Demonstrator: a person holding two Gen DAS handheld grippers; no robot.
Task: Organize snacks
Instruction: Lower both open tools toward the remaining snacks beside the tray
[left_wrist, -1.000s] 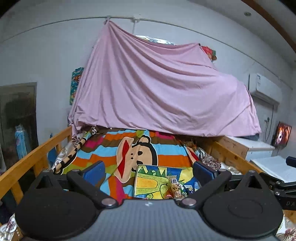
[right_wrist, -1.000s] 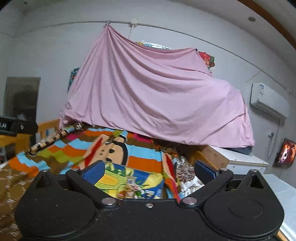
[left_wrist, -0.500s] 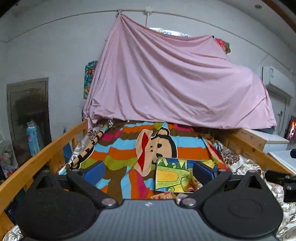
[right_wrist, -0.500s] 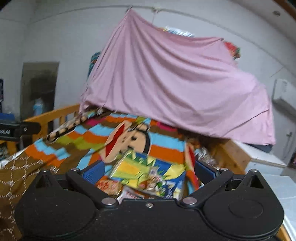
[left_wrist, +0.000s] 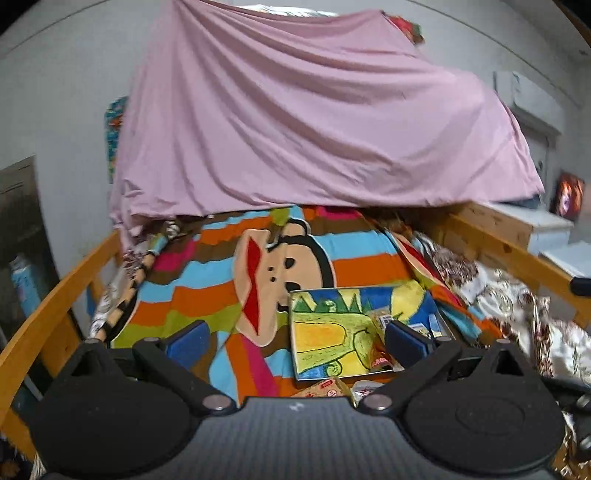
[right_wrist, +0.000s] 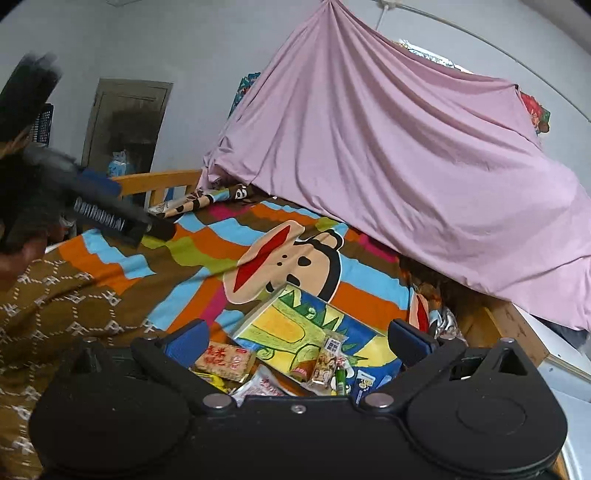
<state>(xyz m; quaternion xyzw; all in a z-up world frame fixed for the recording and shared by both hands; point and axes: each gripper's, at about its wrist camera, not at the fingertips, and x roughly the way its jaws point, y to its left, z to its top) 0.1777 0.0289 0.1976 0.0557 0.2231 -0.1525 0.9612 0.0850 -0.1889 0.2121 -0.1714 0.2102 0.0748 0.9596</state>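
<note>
Snacks (right_wrist: 291, 373) sit at 6 o'clock in right view, spilling off the dinosaur-print tray (right_wrist: 295, 328) on the striped blanket (right_wrist: 207, 251). Right gripper (right_wrist: 297, 341) and left gripper (left_wrist: 295, 341) both spread wide, empty. Wrappers look crinkly, slick; I'd drop low, pinch the flat rice-cracker pack (right_wrist: 225, 360) by its edge.

Striped monkey-face blanket (left_wrist: 280, 266) spread across the bed. Behind and above it, draped pink sheet (left_wrist: 314, 122). Left of the blanket, wooden bed rail (left_wrist: 55, 295); right of it, patterned floral bedding (left_wrist: 509, 306). Beyond the blanket's far right, wall air conditioner (left_wrist: 524, 96). Far left, dark doorway (right_wrist: 125, 122).
</note>
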